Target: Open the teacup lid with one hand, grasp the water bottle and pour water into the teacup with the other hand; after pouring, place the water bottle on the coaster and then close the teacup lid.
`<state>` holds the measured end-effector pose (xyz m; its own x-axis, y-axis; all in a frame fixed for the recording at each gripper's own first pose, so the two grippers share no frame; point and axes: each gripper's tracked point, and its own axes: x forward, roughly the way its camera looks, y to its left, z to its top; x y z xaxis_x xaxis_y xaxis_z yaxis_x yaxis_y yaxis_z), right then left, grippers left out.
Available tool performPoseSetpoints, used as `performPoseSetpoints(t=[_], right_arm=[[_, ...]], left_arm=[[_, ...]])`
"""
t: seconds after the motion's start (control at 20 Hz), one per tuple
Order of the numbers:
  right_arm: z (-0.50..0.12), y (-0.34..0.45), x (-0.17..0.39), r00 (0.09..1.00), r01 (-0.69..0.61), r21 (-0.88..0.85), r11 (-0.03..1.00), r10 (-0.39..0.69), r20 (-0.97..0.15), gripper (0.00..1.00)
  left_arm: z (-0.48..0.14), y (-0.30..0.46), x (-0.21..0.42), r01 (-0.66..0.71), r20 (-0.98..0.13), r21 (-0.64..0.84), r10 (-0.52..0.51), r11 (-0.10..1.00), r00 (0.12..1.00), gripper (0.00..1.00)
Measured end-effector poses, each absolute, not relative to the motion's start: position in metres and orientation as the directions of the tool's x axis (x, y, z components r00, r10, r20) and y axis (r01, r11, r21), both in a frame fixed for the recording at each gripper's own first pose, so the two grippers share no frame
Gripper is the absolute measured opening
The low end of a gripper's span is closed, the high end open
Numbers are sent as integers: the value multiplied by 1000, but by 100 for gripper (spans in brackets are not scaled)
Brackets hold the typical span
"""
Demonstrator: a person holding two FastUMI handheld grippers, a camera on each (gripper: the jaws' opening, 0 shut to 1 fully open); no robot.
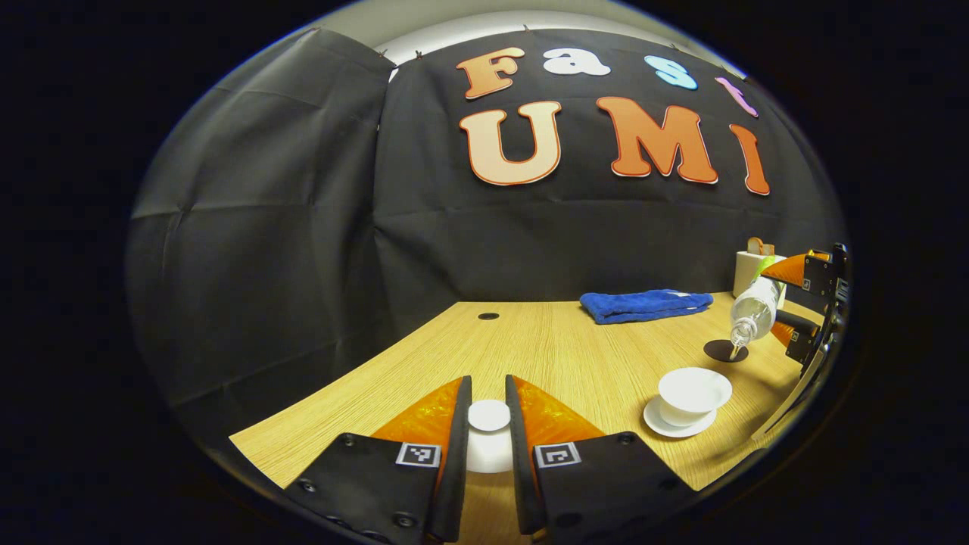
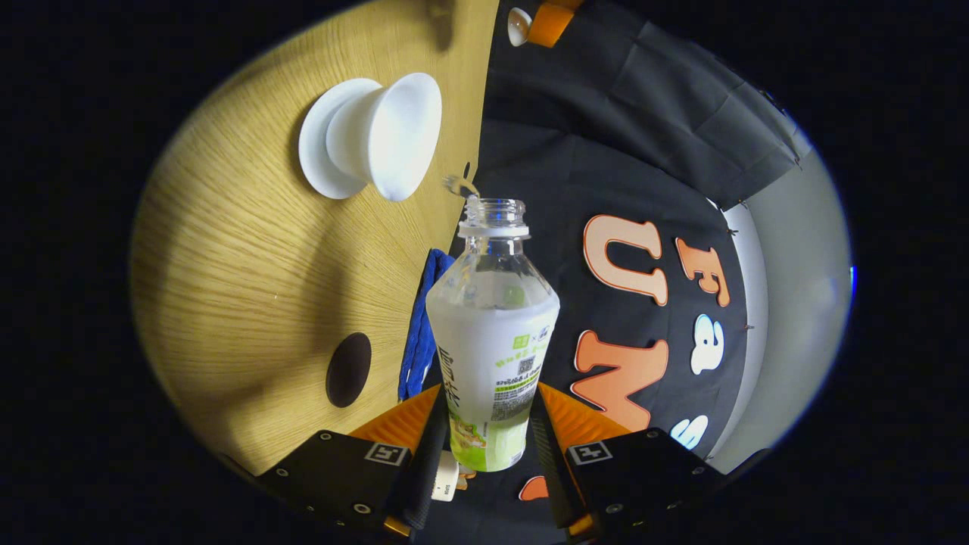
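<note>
Both hand-held grippers (image 1: 488,424) (image 2: 484,424) closed, loaded.

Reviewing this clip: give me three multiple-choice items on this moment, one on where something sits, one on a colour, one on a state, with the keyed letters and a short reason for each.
1. Where does the folded towel lie?
A. On the far part of the table, near the wall
B. Under the teacup
C. On the coaster

2. What colour is the towel?
A. Red
B. Blue
C. White

3. What state is the water bottle in?
A. Standing capped on the coaster
B. Lying on the table
C. Uncapped and tipped, held in the right gripper

Answers: 1 A, it lies at the table's far edge, apart from the teacup and the dark coaster. 2 B, the cloth is plainly blue. 3 C, the neck is open and water leaves its mouth while both fingers press its sides.
</note>
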<state>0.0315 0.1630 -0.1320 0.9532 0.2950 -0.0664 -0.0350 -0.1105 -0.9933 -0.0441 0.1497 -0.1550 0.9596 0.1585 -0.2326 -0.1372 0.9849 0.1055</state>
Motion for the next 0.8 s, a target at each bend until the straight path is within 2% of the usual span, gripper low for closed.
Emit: performPoseSetpoints(t=[0.05, 0.15, 0.2, 0.55, 0.6, 0.8], right_arm=[[-131, 162, 32, 953, -29, -993, -116, 297, -63, 62], [-130, 163, 30, 952, -21, -993, -119, 301, -56, 65], [-130, 164, 30, 951, -17, -993, -121, 304, -53, 62], [-126, 167, 28, 947, 27, -987, -156, 320, -25, 62], [-125, 167, 29, 946, 34, -986, -163, 322, -21, 62], [-124, 169, 27, 944, 64, -980, -187, 331, -2, 62]], left_arm=[[-155, 151, -45, -137, -233, 106, 158, 985, 960, 31], [-155, 151, -44, -138, -232, 102, 158, 985, 960, 31], [-155, 151, -44, -138, -231, 101, 158, 985, 960, 31], [-155, 150, -46, -133, -237, 96, 153, 986, 960, 31], [-155, 150, -46, -133, -236, 96, 152, 986, 960, 29], [-155, 151, -45, -131, -233, 98, 150, 987, 961, 31]])
